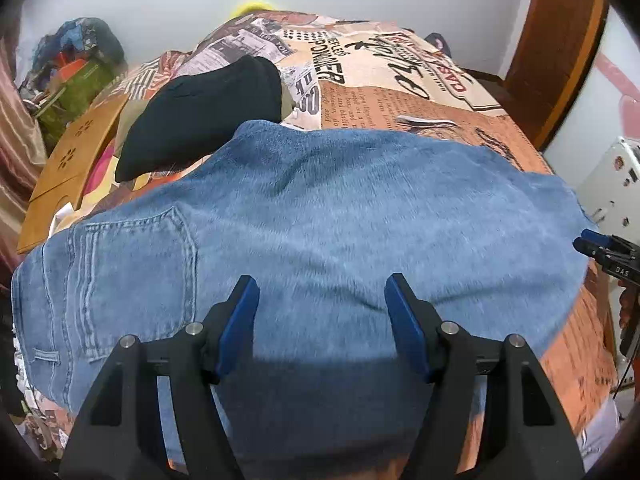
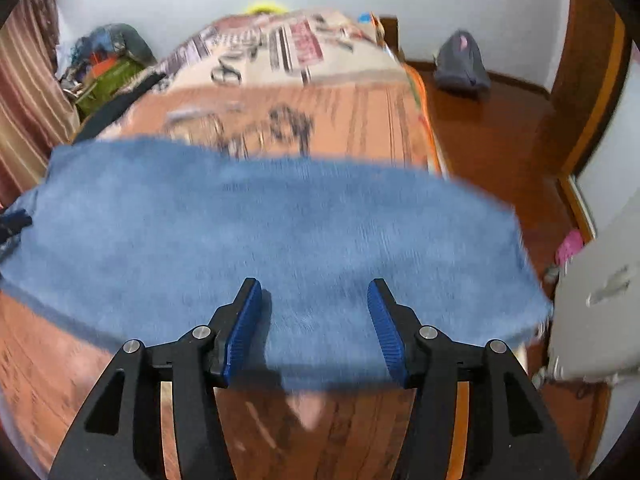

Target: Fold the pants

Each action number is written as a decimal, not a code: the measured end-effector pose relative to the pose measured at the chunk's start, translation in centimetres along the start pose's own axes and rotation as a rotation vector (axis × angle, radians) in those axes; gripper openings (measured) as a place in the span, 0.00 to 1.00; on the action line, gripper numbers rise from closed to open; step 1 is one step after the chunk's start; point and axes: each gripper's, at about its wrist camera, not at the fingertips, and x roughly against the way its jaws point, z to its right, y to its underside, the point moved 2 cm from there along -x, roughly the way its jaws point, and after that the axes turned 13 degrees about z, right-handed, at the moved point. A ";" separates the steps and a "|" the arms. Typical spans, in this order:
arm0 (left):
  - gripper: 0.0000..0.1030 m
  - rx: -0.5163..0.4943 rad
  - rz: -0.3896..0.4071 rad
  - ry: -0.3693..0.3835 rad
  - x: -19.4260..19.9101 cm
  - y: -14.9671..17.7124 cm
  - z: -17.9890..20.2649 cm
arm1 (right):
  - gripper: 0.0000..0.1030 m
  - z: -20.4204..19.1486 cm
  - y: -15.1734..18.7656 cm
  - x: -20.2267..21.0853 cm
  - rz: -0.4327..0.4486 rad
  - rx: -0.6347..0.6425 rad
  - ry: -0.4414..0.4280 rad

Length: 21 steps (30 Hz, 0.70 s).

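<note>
Both grippers hang spread and empty over blue jeans (image 1: 320,216) lying flat across a printed bedspread (image 1: 420,96). Left gripper (image 1: 320,292) looks down on a back pocket (image 1: 136,268) and, beyond, a black garment (image 1: 208,116); right gripper (image 2: 314,296), blurred, shows only plain denim and floor (image 2: 488,120).

Left black gripper with blue pads (image 1: 320,294) is angling down, fingers spread, gripping nothing; right black gripper (image 2: 314,296) likewise, fingers parted, empty.
</note>
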 end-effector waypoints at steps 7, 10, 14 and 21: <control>0.65 -0.024 -0.016 0.000 2.7 1.2 -0.4 | 0.52 1.3 2.3 4.1 0.000 0.001 0.091; 0.65 -0.012 0.027 0.019 3.7 -0.5 0.3 | 0.52 3.0 3.1 5.5 0.011 -0.049 0.155; 0.65 -0.050 0.077 0.065 3.5 -3.4 3.4 | 0.62 5.3 3.5 7.7 0.070 -0.202 0.191; 0.65 -0.140 0.060 0.151 -1.0 -6.6 12.7 | 0.71 6.5 3.2 8.0 0.147 -0.370 0.183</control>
